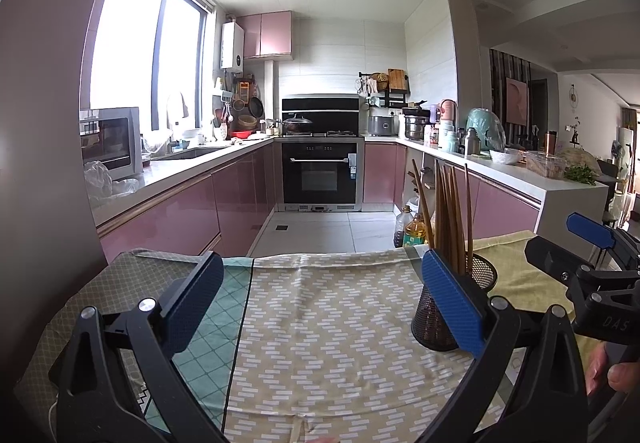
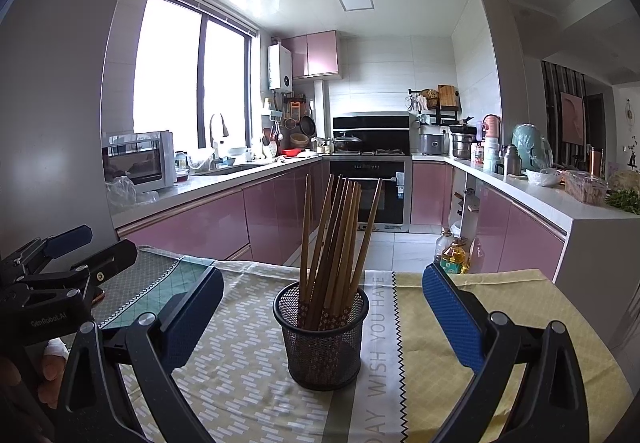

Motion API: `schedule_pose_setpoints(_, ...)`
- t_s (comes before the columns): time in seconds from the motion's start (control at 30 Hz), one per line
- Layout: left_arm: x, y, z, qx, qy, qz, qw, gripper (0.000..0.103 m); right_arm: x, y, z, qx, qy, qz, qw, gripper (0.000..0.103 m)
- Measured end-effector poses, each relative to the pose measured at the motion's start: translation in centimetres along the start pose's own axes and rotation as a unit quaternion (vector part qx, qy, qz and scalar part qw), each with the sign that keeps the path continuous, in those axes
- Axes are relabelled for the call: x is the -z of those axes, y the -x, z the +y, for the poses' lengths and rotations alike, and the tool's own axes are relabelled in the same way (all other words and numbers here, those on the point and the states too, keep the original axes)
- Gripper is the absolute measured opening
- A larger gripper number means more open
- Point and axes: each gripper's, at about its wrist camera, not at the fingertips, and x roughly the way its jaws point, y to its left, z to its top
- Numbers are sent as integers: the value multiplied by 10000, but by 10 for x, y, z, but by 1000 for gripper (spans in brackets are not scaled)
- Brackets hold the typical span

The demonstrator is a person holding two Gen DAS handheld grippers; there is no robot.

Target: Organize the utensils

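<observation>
My right claw [image 2: 322,317] hangs wide, its two blue-padded fingers [image 2: 454,317] spread to either side of the black wire-mesh cup [image 2: 320,339], which stands upright on the table between them without touching either pad. A bundle of brown wooden chopsticks [image 2: 334,239] stands inside that cup, fanned out and leaning a little to the right, their patterned lower ends visible through the mesh. The cup rests on the patterned tablecloth [image 2: 248,383], just beside a grey strip printed with pale letters and the yellow checked section to its right.

My left claw [image 1: 322,301] is also spread wide and grips nothing; between its fingers lies only the beige cloth with white dashes [image 1: 332,331]. From this side the same mesh cup [image 1: 482,275] sits partly hidden behind my right-hand finger pad [image 1: 450,303], with the chopsticks [image 1: 450,219] rising above it. The other tool shows at the right edge of the left view [image 1: 588,255], and my left one appears at the left edge of the right view [image 2: 80,255].

Beyond the table runs a kitchen with pink glossy cabinets [image 2: 192,227] and a black built-in oven [image 1: 320,173]
</observation>
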Motion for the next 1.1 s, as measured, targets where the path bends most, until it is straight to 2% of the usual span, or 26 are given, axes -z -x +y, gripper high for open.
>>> schedule_pose_setpoints(1.1,2,-3,-1,2,-18,55,10000,98,4,-2,-2,18,-53,31,10000,96)
